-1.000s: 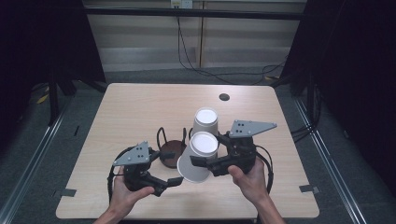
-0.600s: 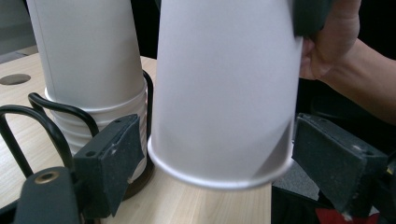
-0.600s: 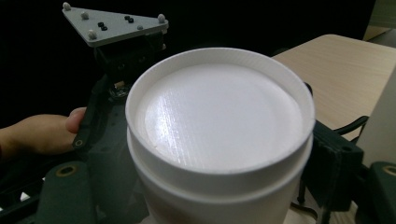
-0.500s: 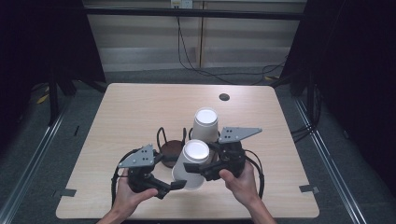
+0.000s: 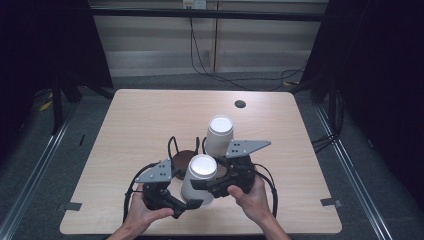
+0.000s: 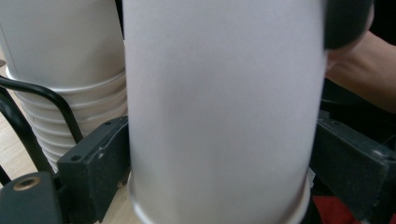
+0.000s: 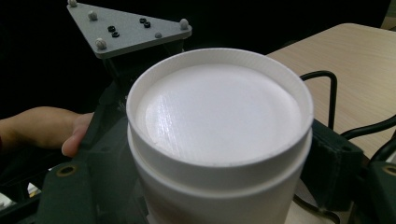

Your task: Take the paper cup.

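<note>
Standing upside down near the front edge of the table [image 5: 150,115], the white cup [image 5: 199,181] has both grippers at it: the left gripper [image 5: 192,205] sits at its wide lower rim, jaws having just been opening and now standing apart beside the wall, while the right gripper [image 5: 205,184] is clamped on the cup's upper part. Just behind the cup lies a dark round holder [image 5: 181,159] with black wire loops, and beyond that, touching it, stands a stack of inverted white cups [image 5: 219,136]. Farthest from the cup, a dark hole [image 5: 240,104] marks the table near its back edge.

White cup [image 5: 199,180], upside down, upright
</note>
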`<state>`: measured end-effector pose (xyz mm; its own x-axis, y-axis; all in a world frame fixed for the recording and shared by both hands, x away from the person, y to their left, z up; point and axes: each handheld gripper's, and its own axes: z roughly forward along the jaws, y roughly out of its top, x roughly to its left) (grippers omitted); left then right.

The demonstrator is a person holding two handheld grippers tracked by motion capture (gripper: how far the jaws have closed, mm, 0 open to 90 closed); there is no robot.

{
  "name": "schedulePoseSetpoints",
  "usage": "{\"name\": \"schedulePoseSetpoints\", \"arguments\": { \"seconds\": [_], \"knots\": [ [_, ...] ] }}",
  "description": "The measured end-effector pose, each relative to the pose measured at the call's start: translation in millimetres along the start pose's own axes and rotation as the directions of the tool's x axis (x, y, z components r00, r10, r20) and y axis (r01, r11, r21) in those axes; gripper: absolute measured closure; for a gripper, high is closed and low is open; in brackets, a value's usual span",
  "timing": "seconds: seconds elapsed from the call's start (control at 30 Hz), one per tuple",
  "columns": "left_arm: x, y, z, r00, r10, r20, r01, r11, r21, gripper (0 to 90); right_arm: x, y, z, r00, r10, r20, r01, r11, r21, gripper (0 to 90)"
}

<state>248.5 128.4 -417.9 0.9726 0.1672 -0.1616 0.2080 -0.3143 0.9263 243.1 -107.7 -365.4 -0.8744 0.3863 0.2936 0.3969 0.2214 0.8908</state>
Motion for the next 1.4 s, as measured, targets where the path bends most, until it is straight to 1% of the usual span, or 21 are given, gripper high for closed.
{"name": "schedulePoseSetpoints", "arguments": {
  "seconds": [0.1,0.17,0.23,0.27,0.3,0.43,0.5,0.63,0.77,0.9,0.97,1.0,1.03,1.1,1.23,1.4],
  "knots": [
    [-0.5,-0.5,1.5,1.0000,-0.002,0.002,0.002,1.0000,-0.005,8.5,1.5,-0.8,2.9,1.0000,-0.004,-0.006,0.004,1.000,0.005,23.2],
    [-0.5,-1.3,2.2,0.9999,-0.008,0.012,0.008,0.9999,-0.008,8.6,2.0,-1.2,4.3,0.9999,-0.003,-0.012,0.003,1.000,0.007,23.2],
    [0.5,-1.9,2.7,0.9994,-0.022,0.026,0.022,0.9997,-0.010,8.8,1.9,-1.7,5.3,0.9999,0.000,-0.015,0.000,1.000,0.005,23.2],
    [1.2,-2.5,3.1,0.9983,-0.039,0.042,0.040,0.9990,-0.018,9.0,1.9,-1.9,5.5,0.9999,0.002,-0.016,-0.002,1.000,0.004,23.2],
    [2.4,-3.3,3.4,0.9979,-0.042,0.049,0.043,0.9989,-0.018,9.3,1.7,-2.1,5.7,0.9998,0.006,-0.021,-0.006,1.000,0.003,23.3],
    [3.3,-3.7,4.1,0.9974,-0.048,0.053,0.049,0.9986,-0.020,9.1,1.5,-2.8,6.9,0.9997,0.011,-0.020,-0.011,1.000,0.003,23.4],
    [2.8,-3.9,4.3,0.9978,-0.043,0.051,0.044,0.9989,-0.016,9.1,1.3,-3.1,7.2,0.9997,0.013,-0.023,-0.013,1.000,0.000,23.4],
    [1.8,-3.6,4.8,0.9975,-0.047,0.053,0.048,0.9988,-0.012,10.3,2.8,-3.3,8.4,0.9998,0.004,-0.018,-0.003,1.000,0.002,23.3],
    [1.8,-2.1,2.3,0.9983,-0.038,0.045,0.037,0.9992,0.012,13.7,1.7,-3.9,8.3,0.9996,0.005,-0.027,-0.005,1.000,0.009,23.0],
    [1.3,-0.1,0.5,0.9984,-0.033,0.045,0.032,0.9991,0.028,15.4,-0.3,-4.8,7.7,0.9988,0.017,-0.045,-0.017,1.000,-0.001,22.2],
    [1.4,0.2,-0.3,0.9983,-0.036,0.046,0.035,0.9986,0.039,15.7,-0.4,-5.2,7.4,0.9988,0.018,-0.046,-0.018,1.000,0.000,21.1],
    [1.4,0.1,-0.5,0.9983,-0.037,0.045,0.035,0.9983,0.046,15.8,-0.9,-5.9,8.0,0.9985,0.021,-0.051,-0.021,1.000,0.012,20.0],
    [1.6,0.0,-0.5,0.9984,-0.036,0.043,0.033,0.9982,0.051,15.8,-0.9,-5.9,8.0,0.9985,0.021,-0.051,-0.021,1.000,0.012,20.0],
    [1.8,-0.4,-0.4,0.9982,-0.042,0.043,0.040,0.9975,0.059,16.0,-1.7,-6.7,8.3,0.9986,0.027,-0.045,-0.026,0.999,0.020,16.5],
    [2.8,-0.9,-0.5,0.9981,-0.046,0.041,0.042,0.9956,0.084,16.2,-4.2,-7.2,6.7,0.9980,0.033,-0.054,-0.031,0.999,0.024,14.5],
    [4.3,-1.4,-1.4,0.9982,-0.053,0.029,0.049,0.9934,0.103,16.2,-6.6,-6.3,-0.3,0.9979,0.034,-0.056,-0.033,0.999,0.009,14.5]
  ]
}}
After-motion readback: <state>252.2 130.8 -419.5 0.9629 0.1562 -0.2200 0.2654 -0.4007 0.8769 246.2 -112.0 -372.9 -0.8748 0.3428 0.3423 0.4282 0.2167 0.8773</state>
